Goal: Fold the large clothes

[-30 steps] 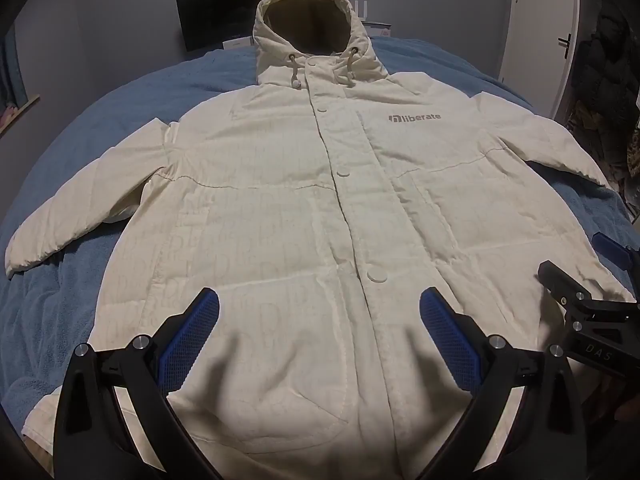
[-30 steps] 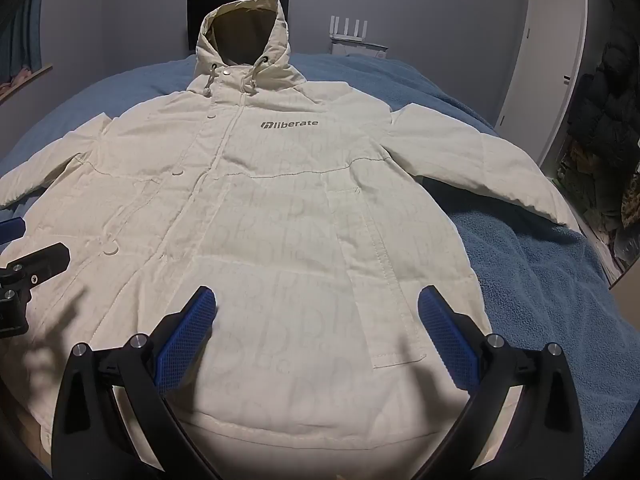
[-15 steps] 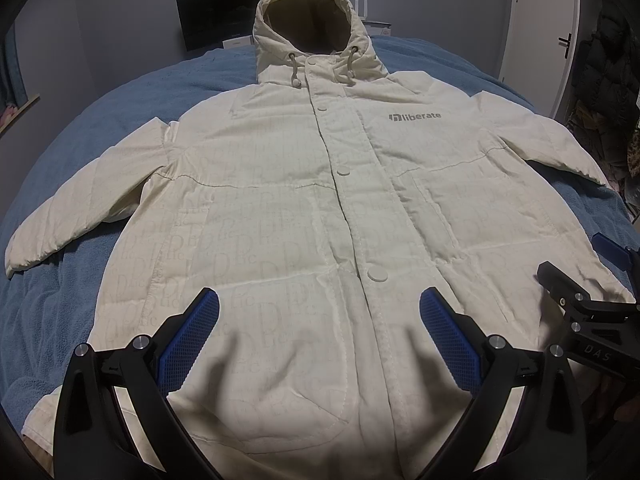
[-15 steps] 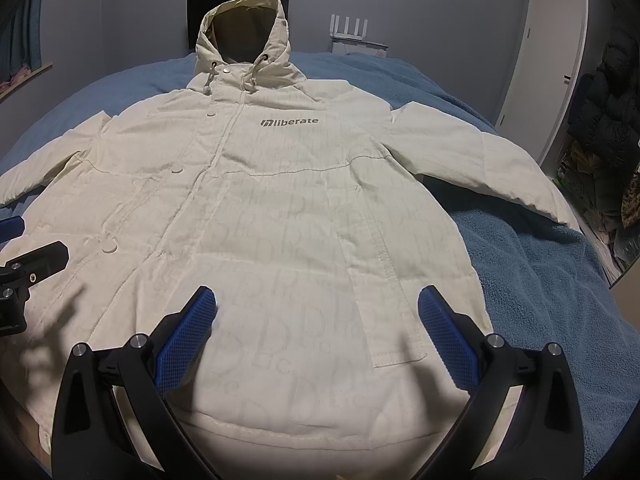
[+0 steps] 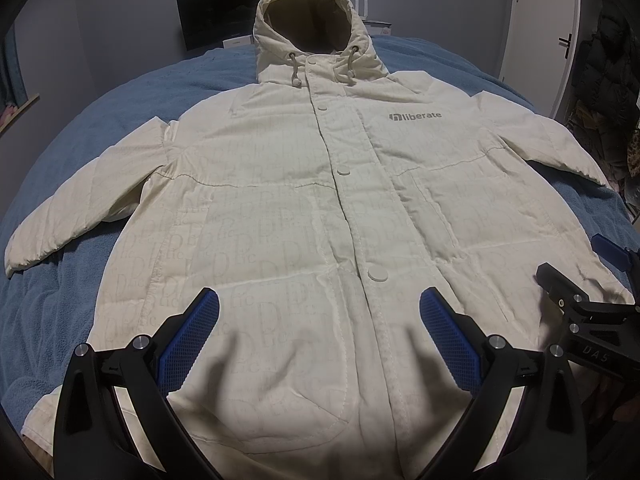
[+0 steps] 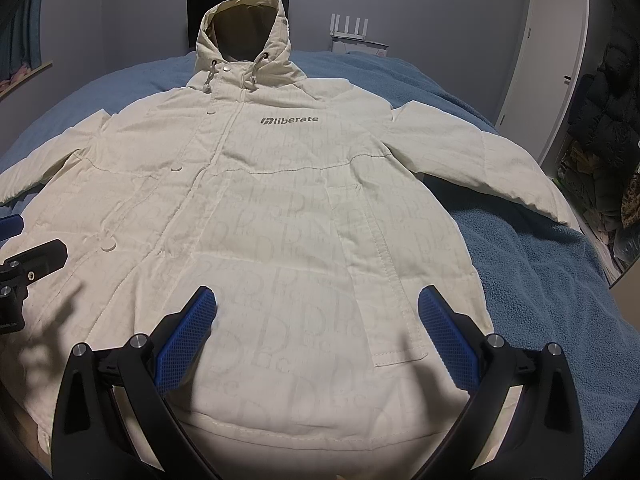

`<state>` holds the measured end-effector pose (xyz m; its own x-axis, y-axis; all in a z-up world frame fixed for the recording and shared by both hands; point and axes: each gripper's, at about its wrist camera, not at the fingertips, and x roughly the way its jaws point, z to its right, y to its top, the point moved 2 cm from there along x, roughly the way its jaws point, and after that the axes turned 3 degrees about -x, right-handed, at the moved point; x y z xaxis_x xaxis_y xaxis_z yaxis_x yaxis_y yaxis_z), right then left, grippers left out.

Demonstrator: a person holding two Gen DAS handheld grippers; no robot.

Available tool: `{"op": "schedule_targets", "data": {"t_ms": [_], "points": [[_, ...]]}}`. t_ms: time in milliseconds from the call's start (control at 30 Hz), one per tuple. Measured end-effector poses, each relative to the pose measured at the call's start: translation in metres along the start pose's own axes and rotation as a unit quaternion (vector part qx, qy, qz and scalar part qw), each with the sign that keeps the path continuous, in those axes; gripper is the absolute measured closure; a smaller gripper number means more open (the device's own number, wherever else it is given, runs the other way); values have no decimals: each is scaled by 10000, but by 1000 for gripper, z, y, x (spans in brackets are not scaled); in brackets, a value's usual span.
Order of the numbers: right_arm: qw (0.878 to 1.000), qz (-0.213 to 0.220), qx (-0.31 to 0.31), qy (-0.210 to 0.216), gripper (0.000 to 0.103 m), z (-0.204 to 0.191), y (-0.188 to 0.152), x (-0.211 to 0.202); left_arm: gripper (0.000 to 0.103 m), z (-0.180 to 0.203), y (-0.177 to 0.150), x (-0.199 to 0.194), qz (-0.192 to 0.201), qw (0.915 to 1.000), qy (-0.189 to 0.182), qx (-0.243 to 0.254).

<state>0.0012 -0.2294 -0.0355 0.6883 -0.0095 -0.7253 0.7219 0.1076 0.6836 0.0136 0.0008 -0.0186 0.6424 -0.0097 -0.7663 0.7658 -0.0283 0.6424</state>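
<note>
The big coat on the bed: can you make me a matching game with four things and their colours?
Things:
1. hooded coat
2. blanket
3. pads of the right tongs, one at
4. door

Colours:
A. white
B. soft blue, fuzzy
C. cream
D. bright blue, dotted

Pairs: 1-C, 2-B, 3-D, 4-A
</note>
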Motion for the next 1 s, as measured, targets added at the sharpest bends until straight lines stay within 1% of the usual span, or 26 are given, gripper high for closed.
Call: {"op": "schedule_targets", "data": {"t_ms": [867,1000], "points": [[10000,-23,-5,-3,6,0,0,4,6,0,-3,4,-53,10000,-7,-27],[10000,-27,-8,-4,6,2,5,2,6,0,-3,4,-56,10000,-5,-27]]}}
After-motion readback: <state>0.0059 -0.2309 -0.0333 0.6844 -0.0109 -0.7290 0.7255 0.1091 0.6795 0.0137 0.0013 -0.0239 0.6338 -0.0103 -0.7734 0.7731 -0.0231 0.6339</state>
